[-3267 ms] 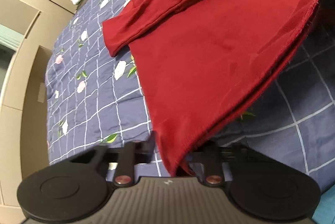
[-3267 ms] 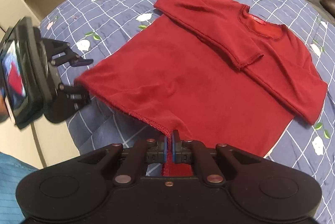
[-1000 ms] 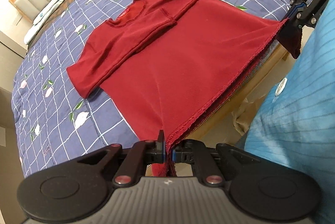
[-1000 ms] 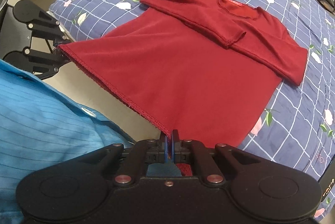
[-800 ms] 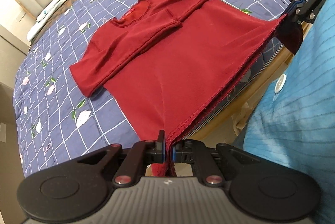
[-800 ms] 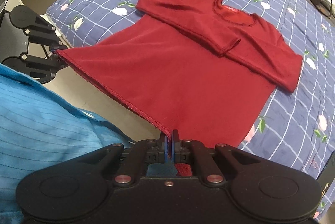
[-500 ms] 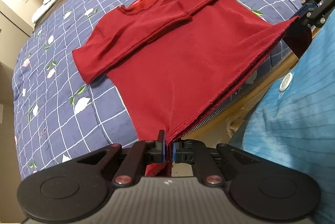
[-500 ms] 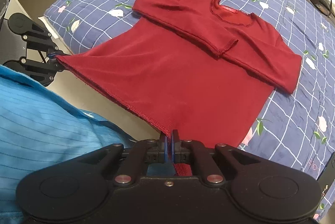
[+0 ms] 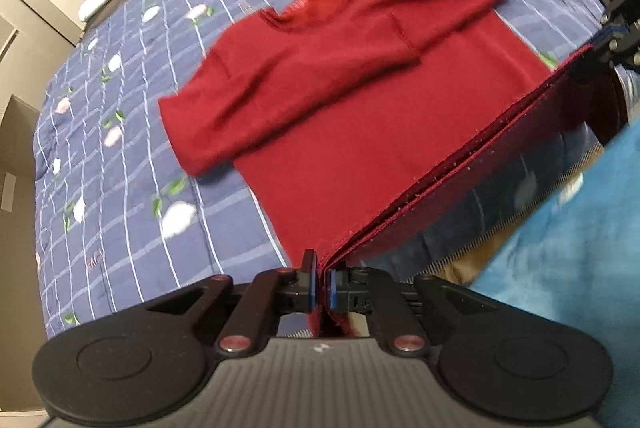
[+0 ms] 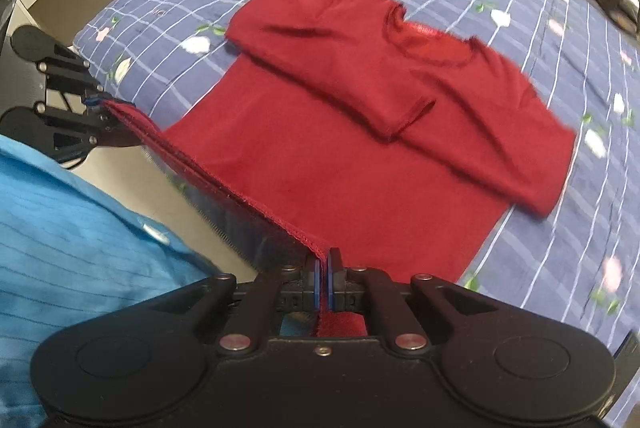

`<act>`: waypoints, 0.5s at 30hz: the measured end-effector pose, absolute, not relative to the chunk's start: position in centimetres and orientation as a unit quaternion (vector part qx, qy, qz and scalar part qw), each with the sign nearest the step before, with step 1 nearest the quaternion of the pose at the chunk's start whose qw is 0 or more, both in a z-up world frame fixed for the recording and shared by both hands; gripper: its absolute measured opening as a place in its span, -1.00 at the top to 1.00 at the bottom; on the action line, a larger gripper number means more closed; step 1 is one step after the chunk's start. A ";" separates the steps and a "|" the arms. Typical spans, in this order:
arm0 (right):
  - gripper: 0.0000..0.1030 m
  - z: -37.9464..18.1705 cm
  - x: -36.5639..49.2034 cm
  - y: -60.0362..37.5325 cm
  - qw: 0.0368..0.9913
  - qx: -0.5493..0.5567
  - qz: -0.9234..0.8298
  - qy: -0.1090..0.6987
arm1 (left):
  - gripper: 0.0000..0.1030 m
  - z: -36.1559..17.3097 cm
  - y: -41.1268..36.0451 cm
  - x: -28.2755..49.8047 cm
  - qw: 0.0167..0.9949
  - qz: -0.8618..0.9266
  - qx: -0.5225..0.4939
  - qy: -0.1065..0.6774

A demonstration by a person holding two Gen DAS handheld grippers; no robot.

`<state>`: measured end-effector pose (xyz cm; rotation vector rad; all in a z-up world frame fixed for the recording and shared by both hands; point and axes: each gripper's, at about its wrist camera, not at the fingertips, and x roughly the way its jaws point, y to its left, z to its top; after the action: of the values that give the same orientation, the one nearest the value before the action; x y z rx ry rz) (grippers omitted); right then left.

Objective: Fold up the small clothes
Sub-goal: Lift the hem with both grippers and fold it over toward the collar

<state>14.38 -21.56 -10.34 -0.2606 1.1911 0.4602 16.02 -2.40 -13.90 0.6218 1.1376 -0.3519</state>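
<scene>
red shirt on bed quilt, sleeves folded in | left gripper pinching one hem corner | right gripper pinching other | hem lifted taut, likely for folding toward collar

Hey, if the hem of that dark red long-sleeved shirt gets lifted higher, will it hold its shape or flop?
Probably flop: the dark red long-sleeved shirt looks like soft knit, and its hem stays straight only while stretched between the left gripper and right gripper. It seems light. The folded sleeves may slide loose.
</scene>
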 end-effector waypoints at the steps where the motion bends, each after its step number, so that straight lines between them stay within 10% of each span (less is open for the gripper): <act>1: 0.95 -10.2 15.2 -21.7 0.797 -0.130 0.215 0.549 | 0.89 -13.5 -2.6 16.9 0.787 -0.160 0.284 0.523; 15: 0.94 -7.7 32.7 -23.1 0.823 -0.204 0.238 0.474 | 0.88 -10.6 -5.1 32.8 0.818 -0.111 0.274 0.493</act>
<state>32.71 -23.14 -7.74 -0.4330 1.0090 0.5061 32.76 -5.10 -10.63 0.5848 1.0515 -0.2361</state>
